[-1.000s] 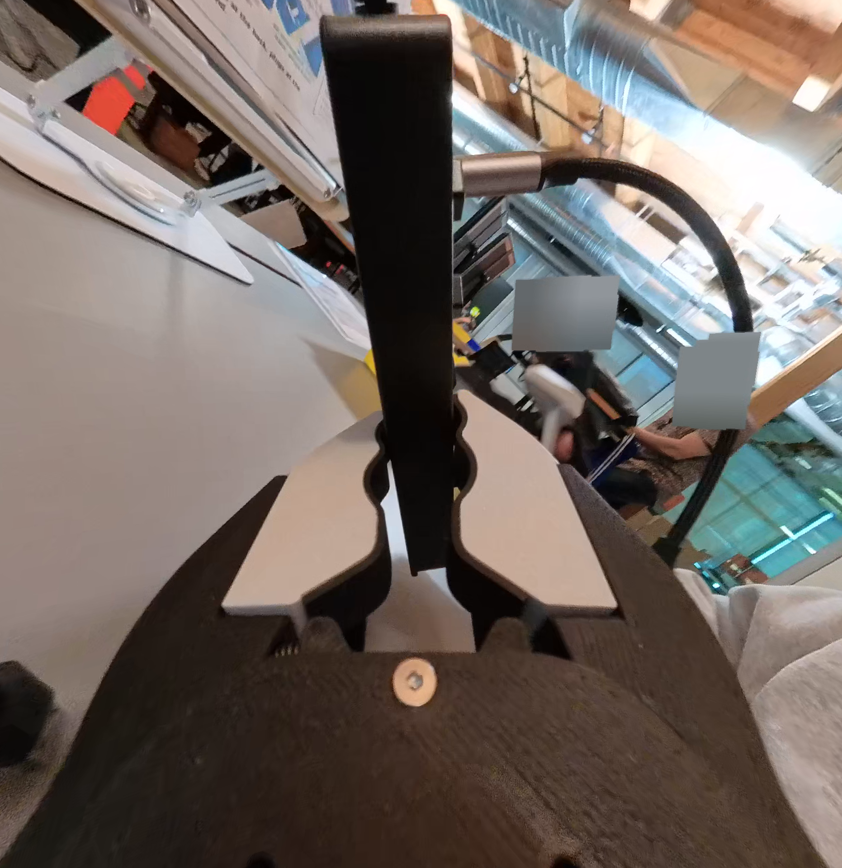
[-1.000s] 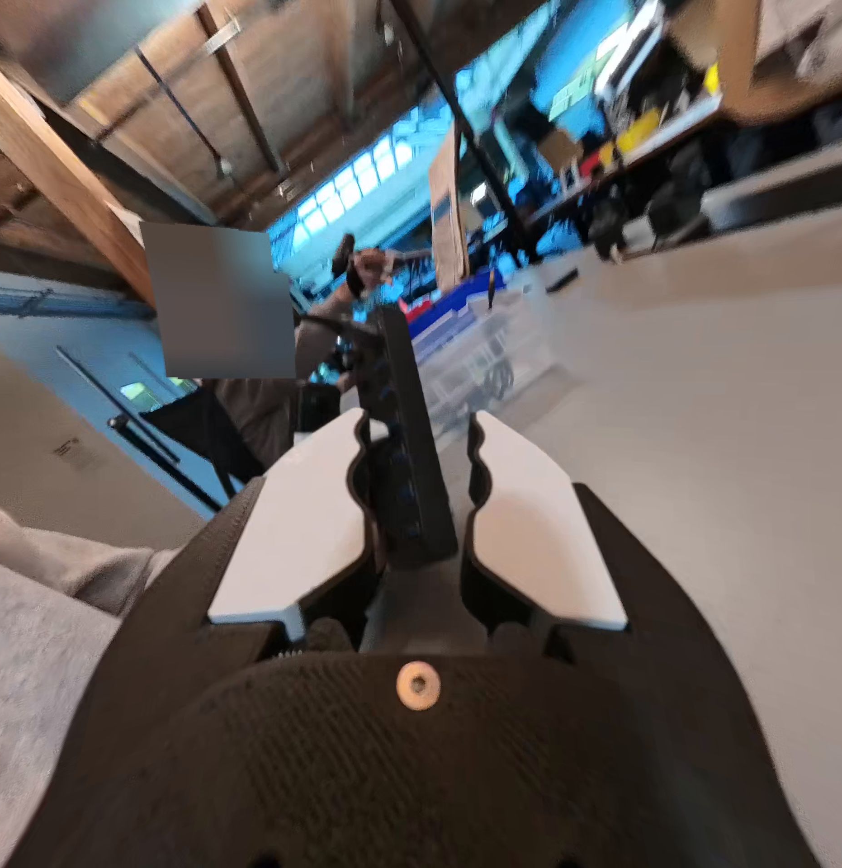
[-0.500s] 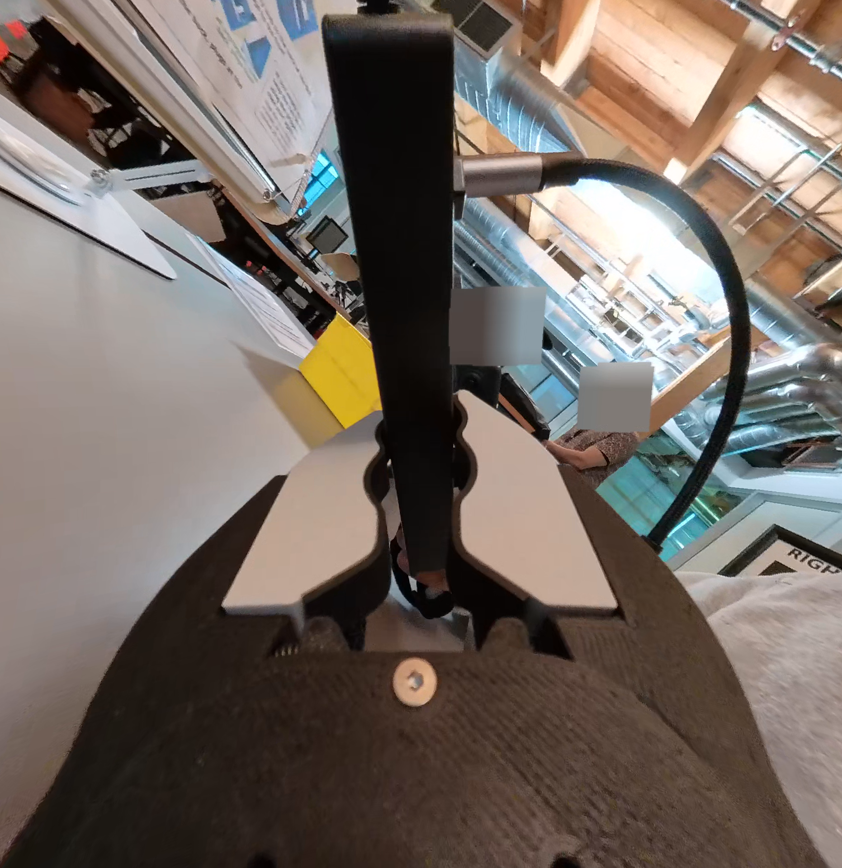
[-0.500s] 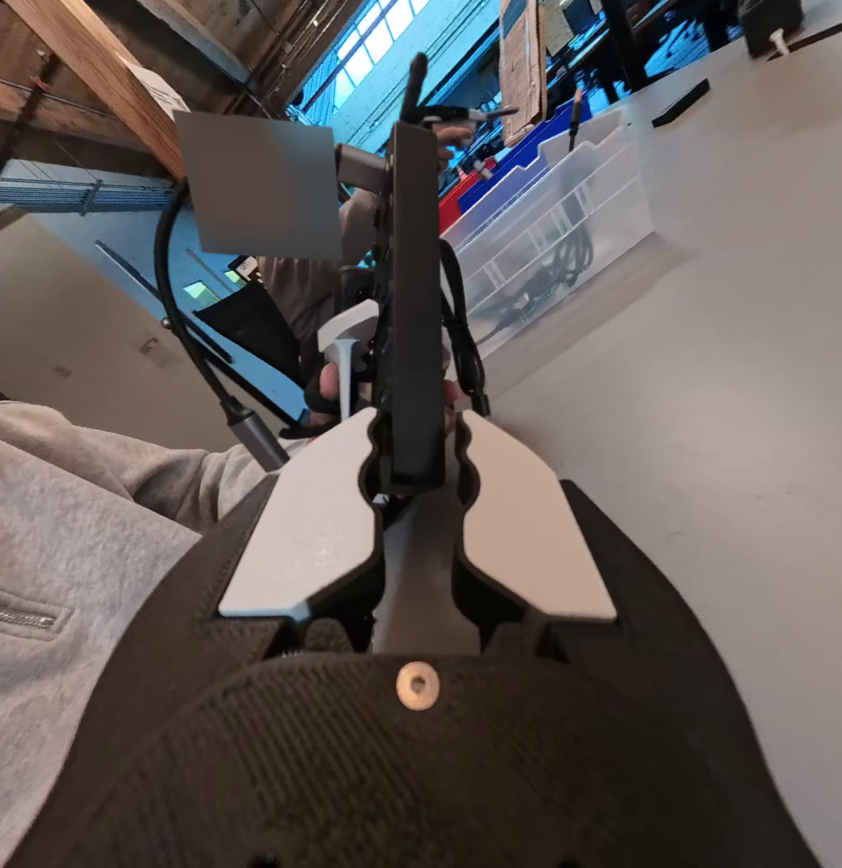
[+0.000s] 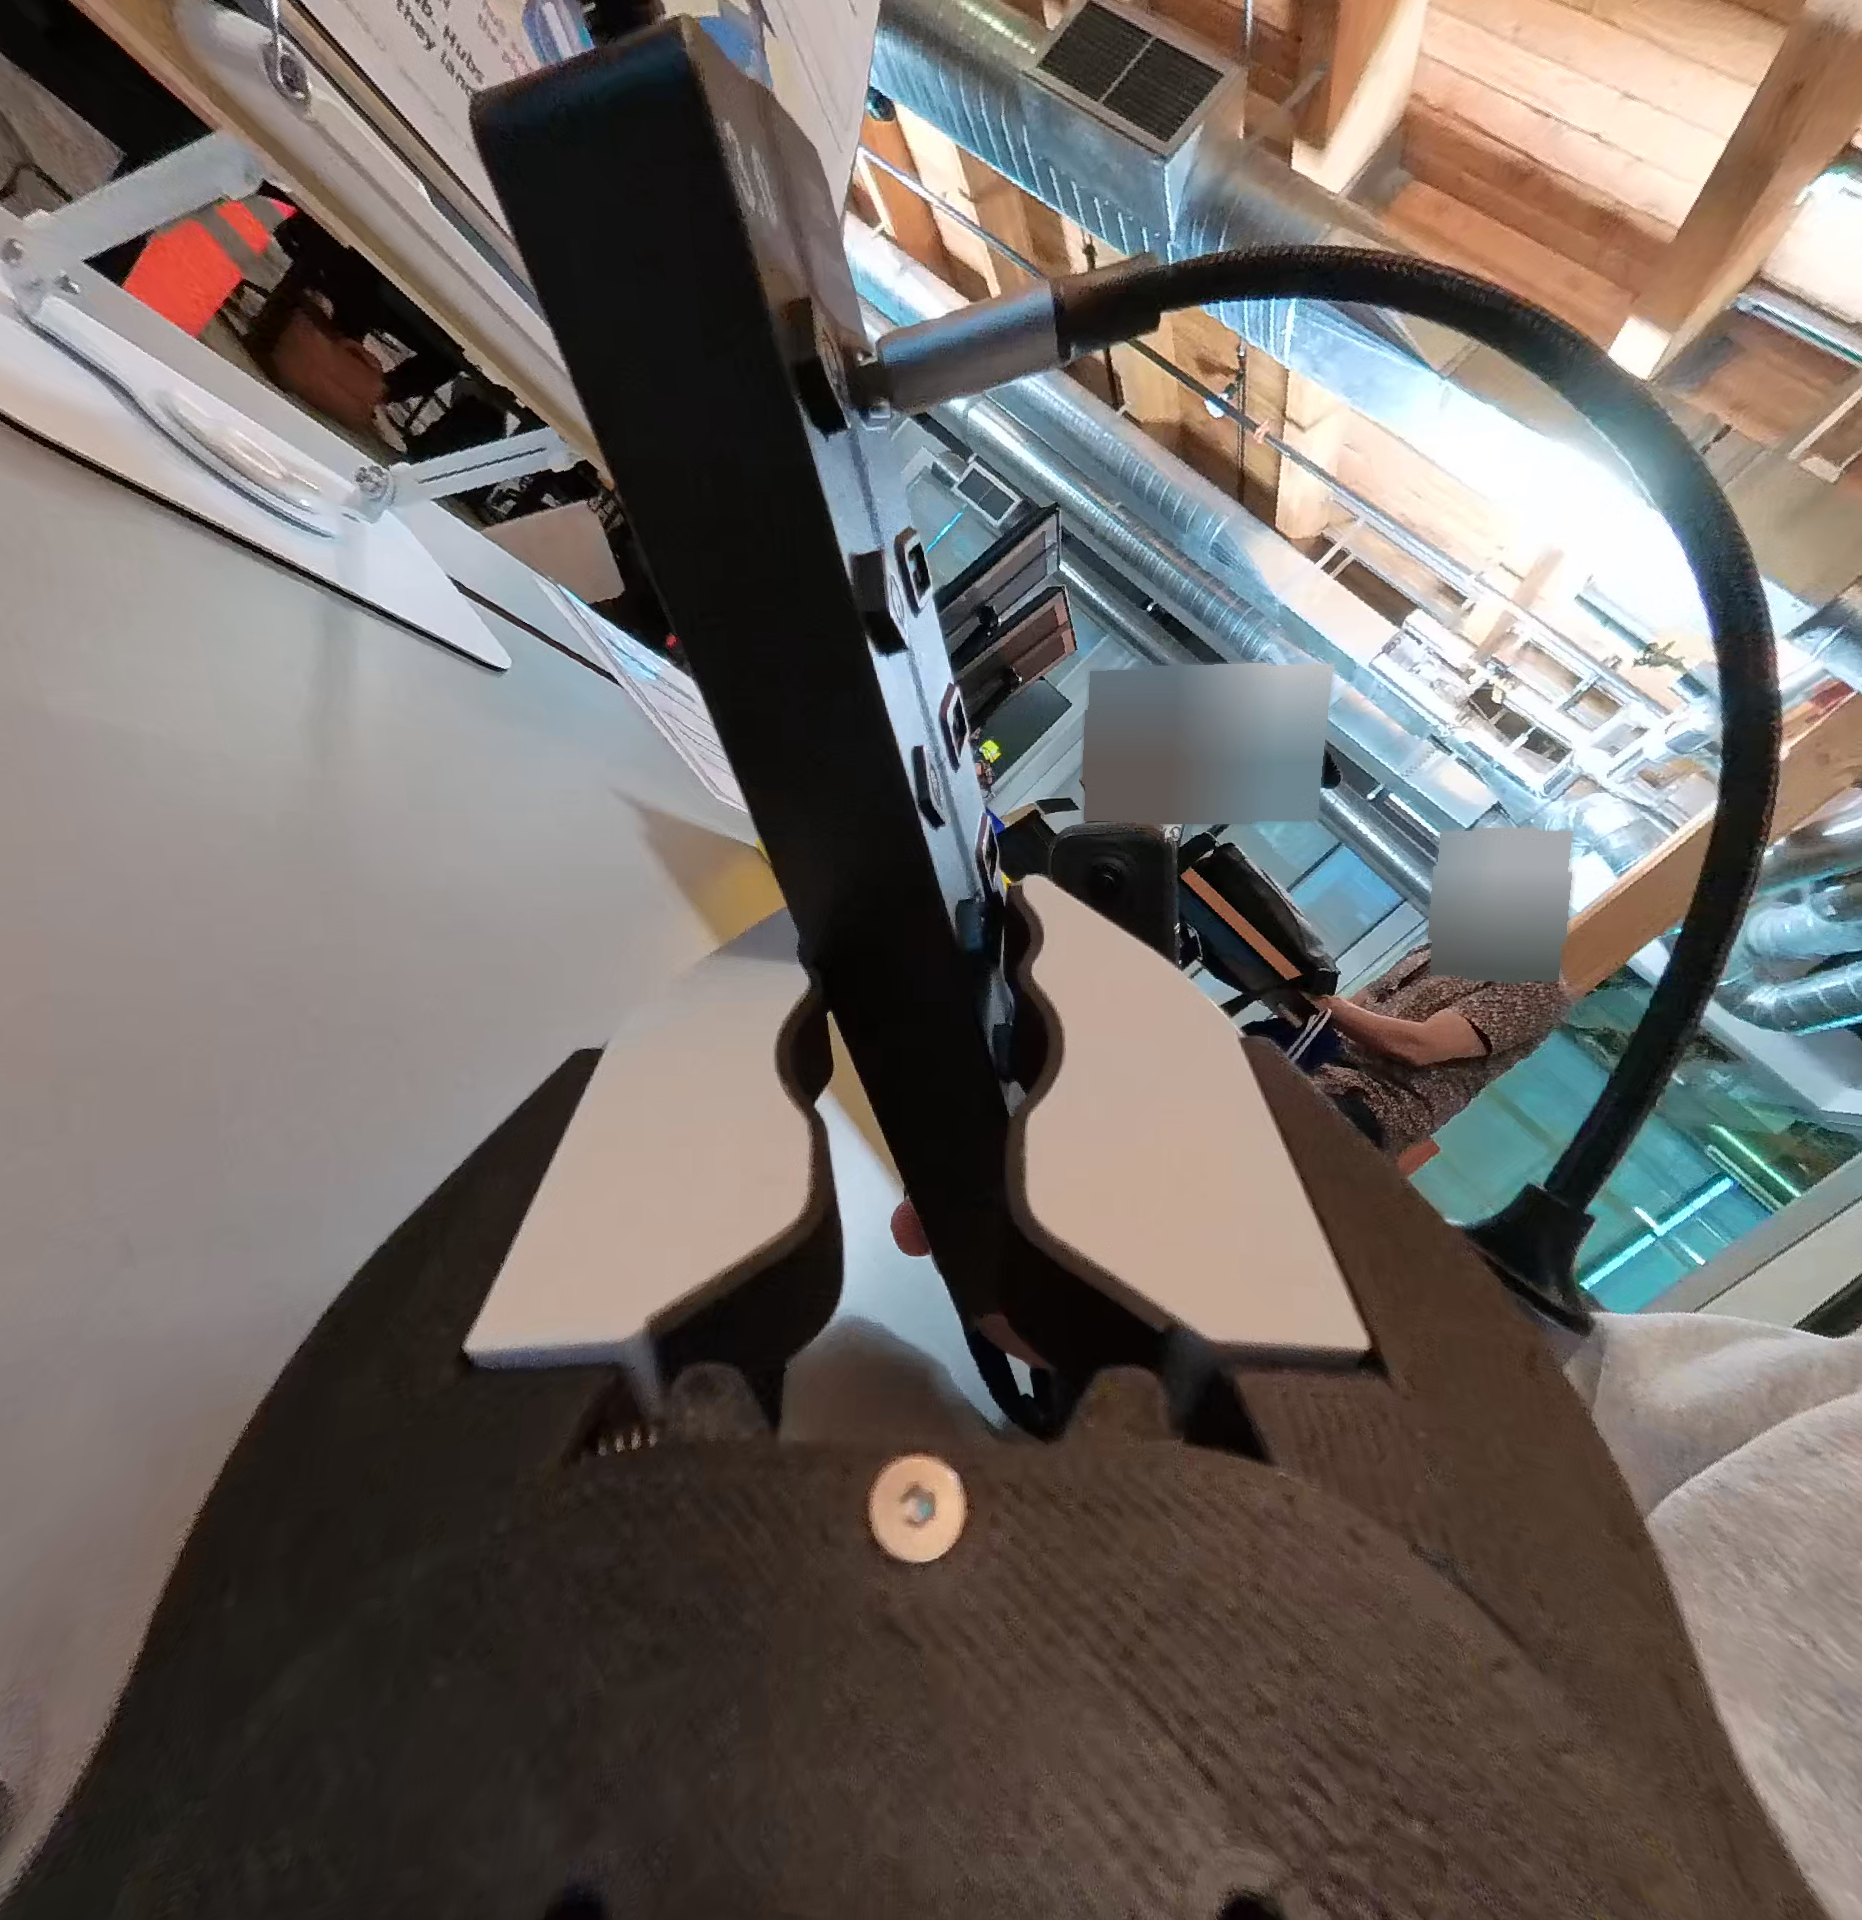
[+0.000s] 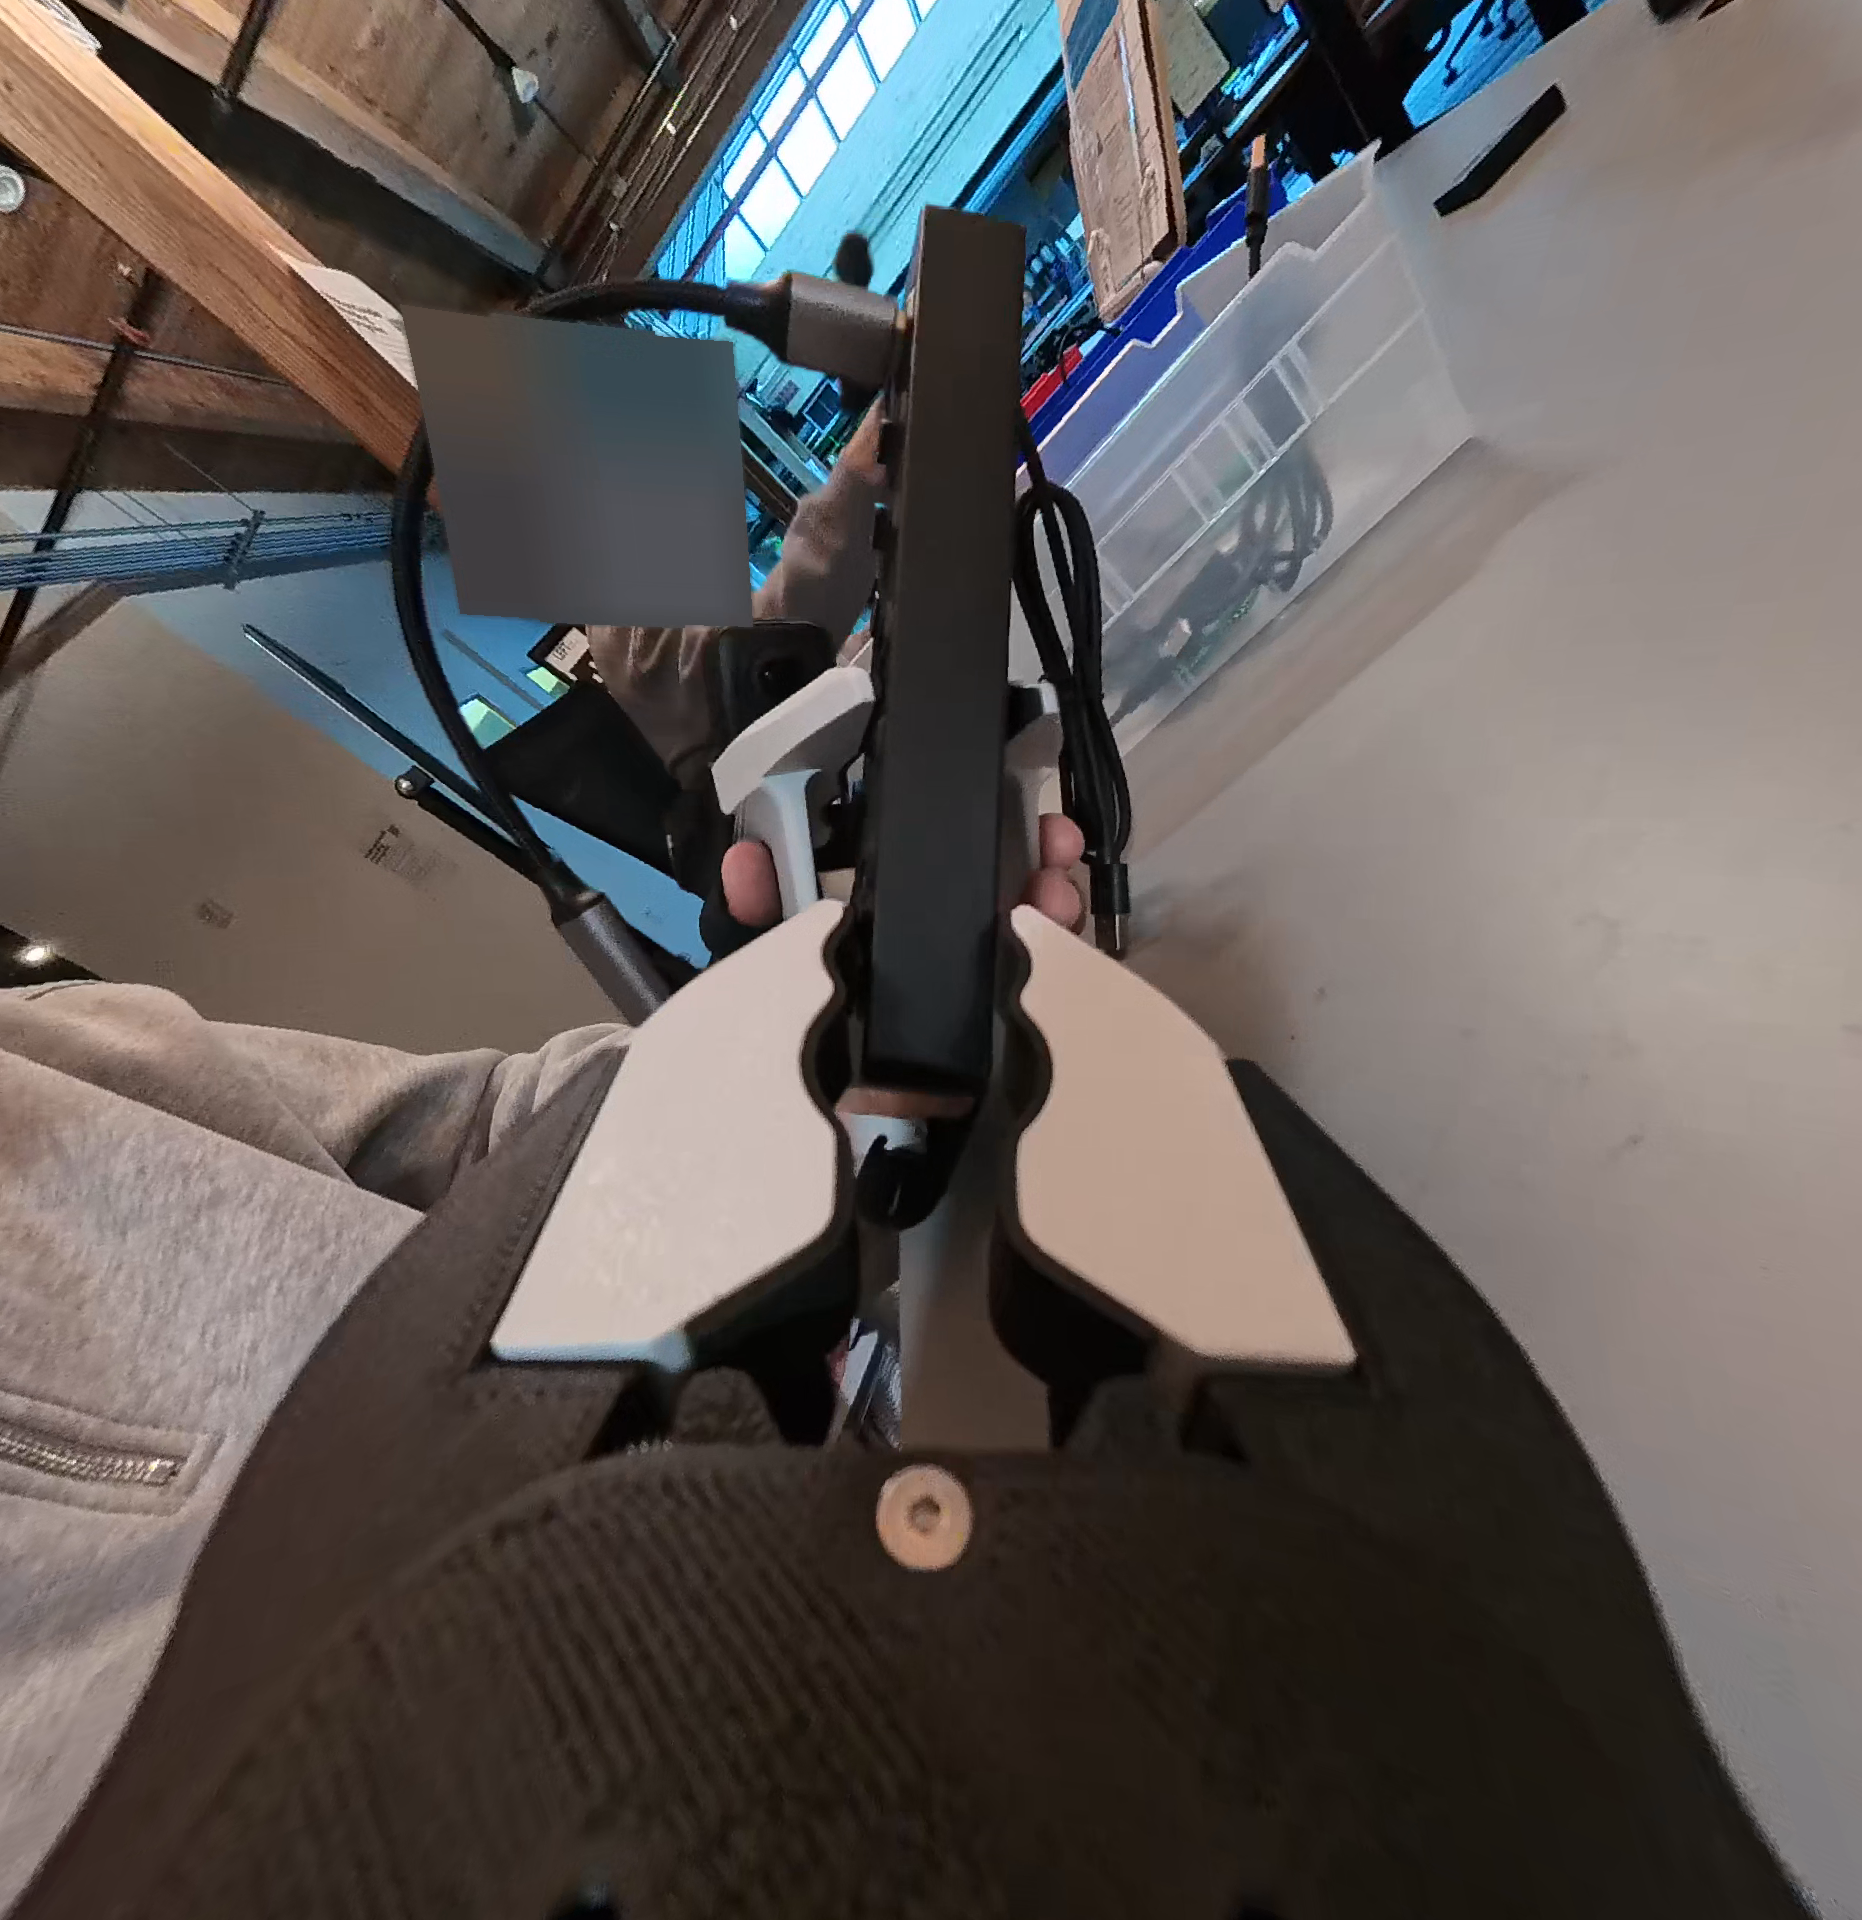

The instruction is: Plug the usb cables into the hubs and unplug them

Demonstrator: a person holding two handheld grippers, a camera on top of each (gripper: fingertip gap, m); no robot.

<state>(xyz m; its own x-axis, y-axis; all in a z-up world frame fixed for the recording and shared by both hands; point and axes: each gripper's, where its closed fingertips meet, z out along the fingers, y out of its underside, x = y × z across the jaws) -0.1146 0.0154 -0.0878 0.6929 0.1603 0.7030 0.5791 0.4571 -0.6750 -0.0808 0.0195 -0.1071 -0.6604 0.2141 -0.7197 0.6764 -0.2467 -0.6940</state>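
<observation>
While both grippers face each other above the white desk (image 6: 1529,727), they share one long black hub (image 5: 761,644). The left gripper (image 5: 922,1023) has its jaws shut tight on one end; the right gripper (image 6: 927,987) has its jaws clamped on the other end. A black braided cable (image 5: 1675,665) w/ a grey plug (image 5: 968,348) is stuck in the hub's side & loops down. A clear bin (image 6: 1301,416) sits on the desk behind.
</observation>
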